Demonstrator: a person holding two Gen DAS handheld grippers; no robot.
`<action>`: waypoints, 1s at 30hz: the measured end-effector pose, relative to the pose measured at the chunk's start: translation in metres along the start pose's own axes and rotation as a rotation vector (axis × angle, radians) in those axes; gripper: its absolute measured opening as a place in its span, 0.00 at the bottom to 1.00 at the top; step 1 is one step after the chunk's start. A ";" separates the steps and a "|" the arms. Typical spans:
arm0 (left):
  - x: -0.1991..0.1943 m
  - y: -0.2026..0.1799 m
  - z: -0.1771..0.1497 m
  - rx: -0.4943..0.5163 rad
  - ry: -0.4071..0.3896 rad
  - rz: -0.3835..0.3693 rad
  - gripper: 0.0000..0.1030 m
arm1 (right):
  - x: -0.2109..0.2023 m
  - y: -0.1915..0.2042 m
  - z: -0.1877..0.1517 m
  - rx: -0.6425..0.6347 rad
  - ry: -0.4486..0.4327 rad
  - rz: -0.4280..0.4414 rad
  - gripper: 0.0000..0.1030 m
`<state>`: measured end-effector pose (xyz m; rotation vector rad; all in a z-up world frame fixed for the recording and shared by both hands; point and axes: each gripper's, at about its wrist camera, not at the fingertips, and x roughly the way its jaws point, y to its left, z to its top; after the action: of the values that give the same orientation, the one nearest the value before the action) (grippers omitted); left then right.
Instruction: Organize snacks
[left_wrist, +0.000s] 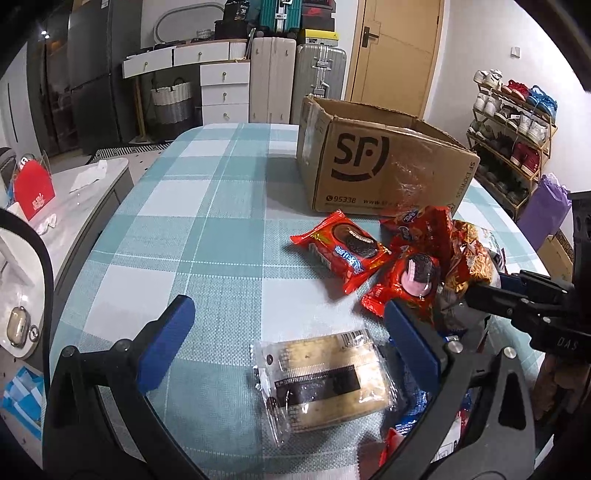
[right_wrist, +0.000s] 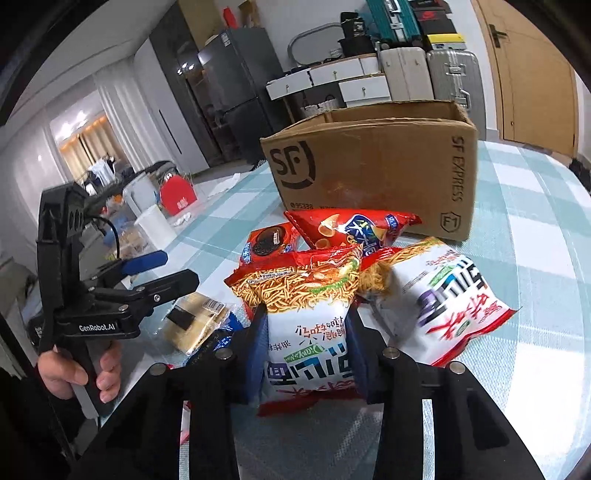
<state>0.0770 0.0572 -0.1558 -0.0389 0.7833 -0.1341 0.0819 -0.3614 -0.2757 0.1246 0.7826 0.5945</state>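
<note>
Jaws of right gripper (right_wrist: 306, 343) clenched on noodle packet (right_wrist: 308, 314), lower centre of frame on counter (right_wrist: 535, 229); light, crinkly, brittle inside, so pinch gently mid-bag. Left gripper (left_wrist: 288, 328) released.

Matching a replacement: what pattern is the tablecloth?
Teal-and-white plaid tablecloth, clearest in the left wrist view.

Black left tool (right_wrist: 162, 267) lettered GenRobot.AI, blue fingers (left_wrist: 168, 341), silver screws, black cable

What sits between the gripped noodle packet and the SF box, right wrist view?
Red chip bag, beyond the noodle packet and before the SF box.
</note>
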 end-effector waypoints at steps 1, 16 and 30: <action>-0.001 0.001 0.000 -0.001 0.000 0.001 0.99 | 0.000 0.000 0.000 -0.002 -0.001 -0.002 0.37; -0.018 0.016 -0.006 -0.014 0.018 0.033 0.99 | -0.028 0.000 -0.003 0.002 -0.065 -0.006 0.37; -0.007 0.015 -0.024 -0.069 0.152 -0.053 0.99 | -0.048 0.002 -0.014 0.031 -0.090 0.033 0.37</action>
<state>0.0565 0.0735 -0.1695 -0.1164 0.9387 -0.1619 0.0446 -0.3874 -0.2548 0.1920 0.7036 0.6039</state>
